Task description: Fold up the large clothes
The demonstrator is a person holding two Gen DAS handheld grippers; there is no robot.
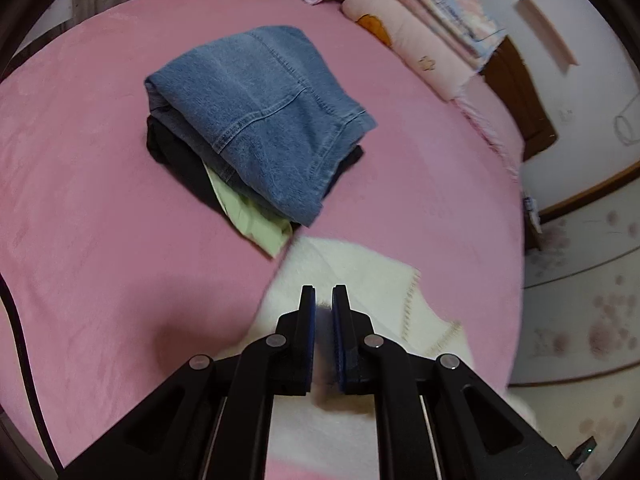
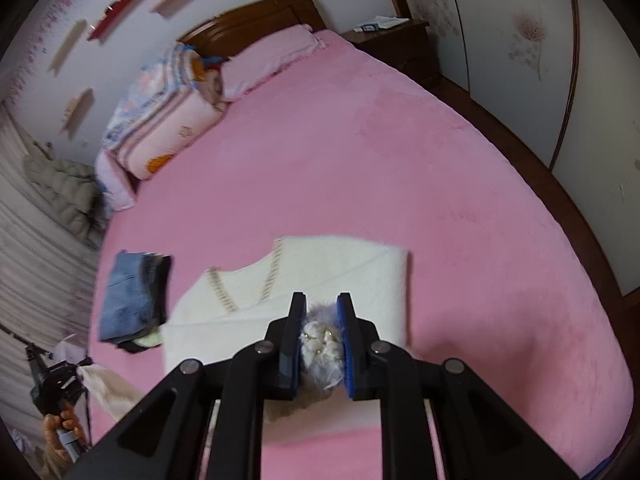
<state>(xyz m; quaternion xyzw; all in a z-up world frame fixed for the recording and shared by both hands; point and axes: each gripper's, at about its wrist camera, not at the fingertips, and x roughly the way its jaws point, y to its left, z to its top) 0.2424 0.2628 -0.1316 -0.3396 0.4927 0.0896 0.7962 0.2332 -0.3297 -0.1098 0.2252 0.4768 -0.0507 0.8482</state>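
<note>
Cream garment pinched by both grippers over a pink bed.

Left gripper (image 1: 323, 292) has its fingers (image 1: 307, 320) pressed nearly together on a thin fold of the white garment (image 1: 352, 268), which lies on the pink bed (image 1: 100, 220) just in front of a stack of folded clothes. That stack has blue jeans (image 1: 260, 116) on top, a black piece (image 1: 176, 160) under them and a pale green piece (image 1: 256, 224) sticking out at the near edge. Right gripper (image 2: 321, 300) pinches a thicker bunched, fluffy part of the same garment (image 2: 332, 268), whose beige-trimmed neckline (image 2: 224, 292) faces up. In the right wrist view the garment lies flat beside the stack (image 2: 132, 296); folded quilts (image 2: 160, 128) and a pillow (image 2: 268, 56) sit by the headboard (image 2: 260, 12).
</note>
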